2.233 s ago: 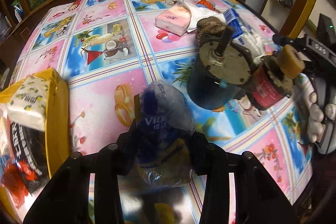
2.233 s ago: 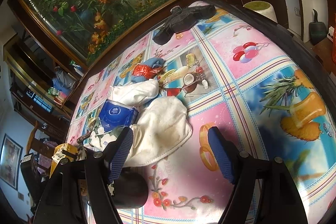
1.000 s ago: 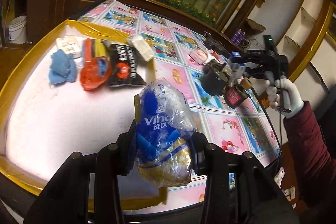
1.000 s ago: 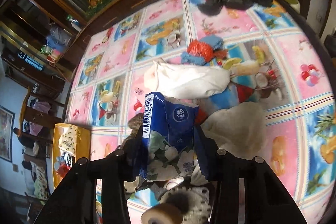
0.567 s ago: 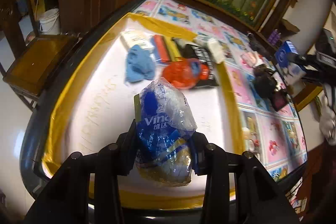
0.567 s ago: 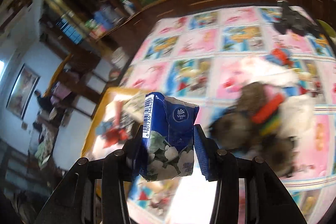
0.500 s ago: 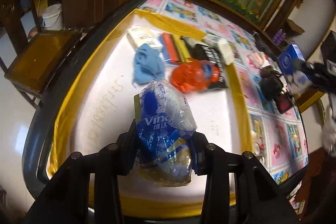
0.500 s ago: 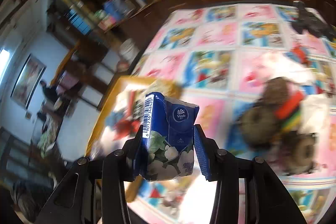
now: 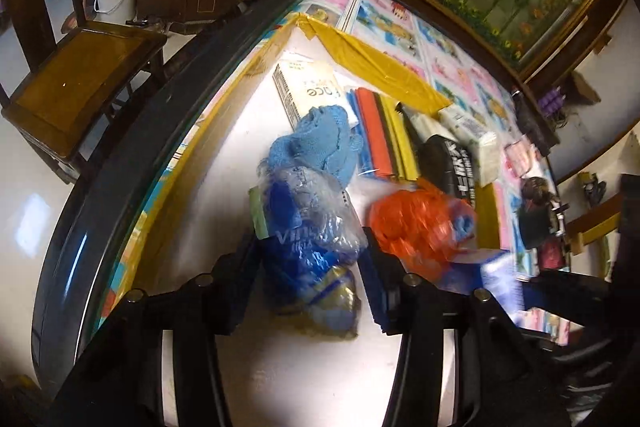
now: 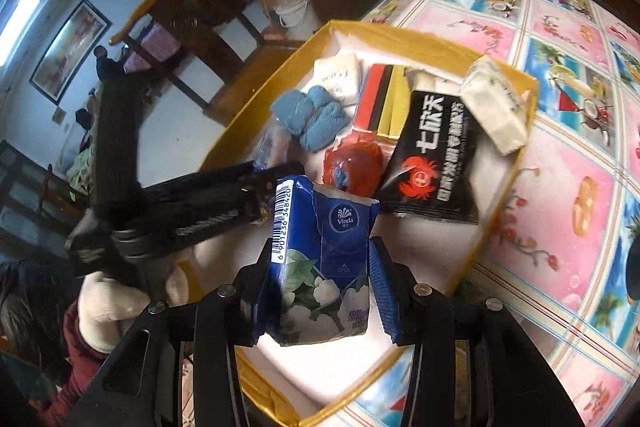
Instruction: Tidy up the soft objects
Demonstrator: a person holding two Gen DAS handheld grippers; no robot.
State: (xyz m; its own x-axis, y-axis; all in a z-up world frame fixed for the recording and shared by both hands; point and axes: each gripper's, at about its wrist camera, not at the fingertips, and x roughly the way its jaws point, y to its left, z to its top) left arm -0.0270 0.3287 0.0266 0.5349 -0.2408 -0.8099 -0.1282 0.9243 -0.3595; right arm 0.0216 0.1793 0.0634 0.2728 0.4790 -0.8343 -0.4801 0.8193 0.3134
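Left gripper (image 9: 308, 263): jaws opening, bag (image 9: 308, 227) between, just freed inside box (image 9: 376, 63).
Right gripper (image 10: 320, 279): clamps tissue pack (image 10: 324, 267), newly above box; drop follows.

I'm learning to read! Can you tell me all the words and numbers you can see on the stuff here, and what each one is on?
"Vinda" and "OPEN": on the blue tissue pack in the right gripper.
"6 901236 348420": beside its barcode.
"Vin...": partly legible on the clear plastic tissue bag between the left gripper jaws, which are opening.
"...ace": upside down on the white box.
Black packet: large Chinese characters; small print too small to read.
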